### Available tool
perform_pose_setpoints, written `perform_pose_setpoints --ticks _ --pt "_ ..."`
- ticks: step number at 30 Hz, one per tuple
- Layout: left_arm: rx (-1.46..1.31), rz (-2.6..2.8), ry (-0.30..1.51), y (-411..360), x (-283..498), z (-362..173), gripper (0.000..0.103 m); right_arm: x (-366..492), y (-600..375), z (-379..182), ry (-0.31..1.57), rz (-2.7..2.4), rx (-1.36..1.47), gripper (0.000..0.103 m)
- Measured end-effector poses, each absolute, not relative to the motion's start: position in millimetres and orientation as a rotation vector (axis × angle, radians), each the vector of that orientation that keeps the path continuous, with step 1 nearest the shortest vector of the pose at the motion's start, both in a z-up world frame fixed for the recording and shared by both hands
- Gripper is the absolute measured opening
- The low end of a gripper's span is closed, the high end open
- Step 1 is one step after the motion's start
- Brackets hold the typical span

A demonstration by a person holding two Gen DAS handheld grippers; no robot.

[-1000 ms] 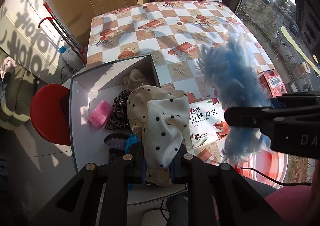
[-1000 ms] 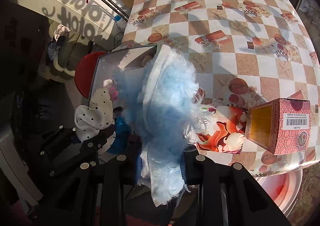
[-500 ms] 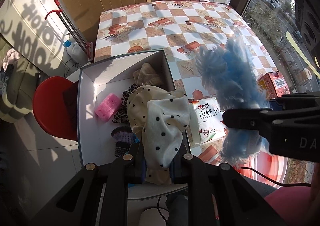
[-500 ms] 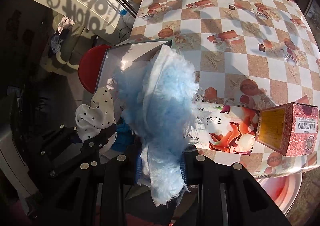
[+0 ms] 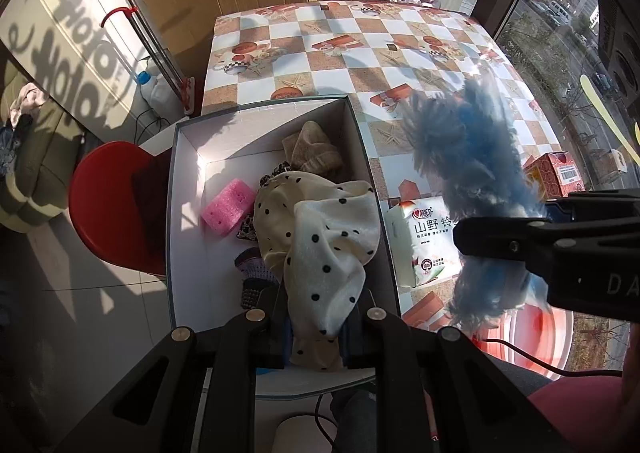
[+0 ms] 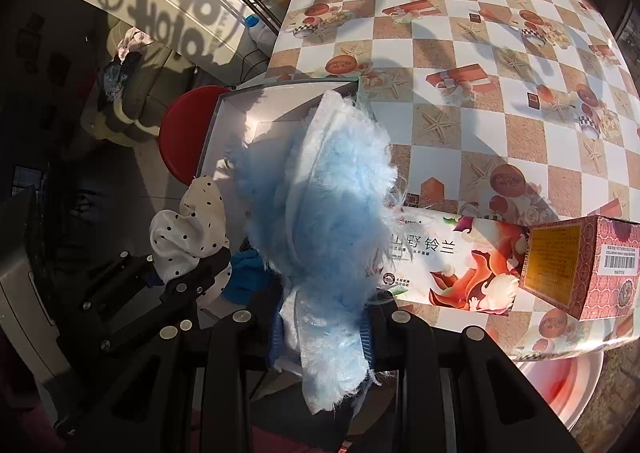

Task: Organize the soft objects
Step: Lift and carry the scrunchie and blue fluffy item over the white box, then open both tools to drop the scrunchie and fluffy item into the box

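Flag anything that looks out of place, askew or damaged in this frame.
Nothing looks damaged or spilled. The white open cardboard box overhangs the checkered table's edge, above a red round stool. Otherwise each gripper simply holds a soft item: polka-dot cream cloth, fluffy blue duster.

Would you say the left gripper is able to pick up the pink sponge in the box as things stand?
Probably not yet: the left gripper is shut on the polka-dot cloth, which fills its jaws. The pink sponge lies uncovered in the box.

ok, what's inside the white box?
In the box: pink sponge, tan knit, a leopard-print piece, a dark purple item. The held polka-dot cloth covers the rest.
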State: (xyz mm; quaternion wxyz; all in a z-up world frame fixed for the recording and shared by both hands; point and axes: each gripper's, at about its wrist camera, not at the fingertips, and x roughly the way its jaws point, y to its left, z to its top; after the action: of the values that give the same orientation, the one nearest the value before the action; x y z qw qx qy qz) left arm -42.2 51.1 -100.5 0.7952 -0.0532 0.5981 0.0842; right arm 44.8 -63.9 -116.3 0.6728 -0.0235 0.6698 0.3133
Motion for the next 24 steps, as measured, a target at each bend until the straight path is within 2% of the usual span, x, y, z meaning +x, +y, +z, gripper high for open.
perform_pose_setpoints --ticks 24 --pt "-0.209 0.257 1.309 88.2 -62.9 -113.3 0.02 33.6 -14.6 -118.5 1.509 0.777 -0.187 0.032"
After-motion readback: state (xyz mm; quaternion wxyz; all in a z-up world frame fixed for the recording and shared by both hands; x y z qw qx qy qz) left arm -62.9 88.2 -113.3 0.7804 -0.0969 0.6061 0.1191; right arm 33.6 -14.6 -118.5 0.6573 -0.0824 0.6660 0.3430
